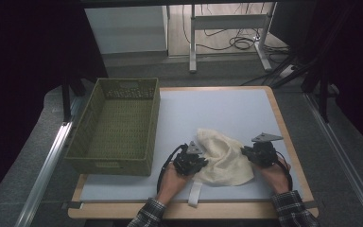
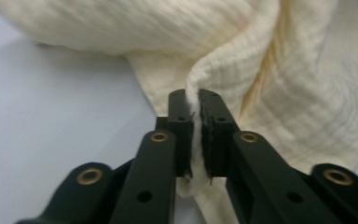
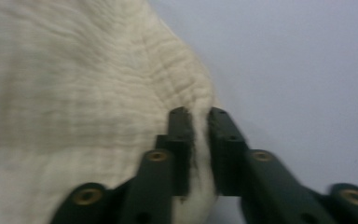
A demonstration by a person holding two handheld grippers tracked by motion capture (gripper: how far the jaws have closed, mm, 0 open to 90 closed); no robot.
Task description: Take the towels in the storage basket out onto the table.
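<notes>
Basket [image 1: 116, 125] sits at your left, empty; just right of it your left gripper [image 1: 192, 162] is clamped on the cream cloth's [image 1: 224, 158] near-left edge, your right gripper [image 1: 260, 153] on its right edge. Grasp looks done; next, lift together, keeping the cloth taut.

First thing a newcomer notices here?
The crumpled cream cloth at the table's near edge, with the left tongs and right tongs each shut on a fold of it at opposite sides. Next, the green woven basket at the table's left.
</notes>
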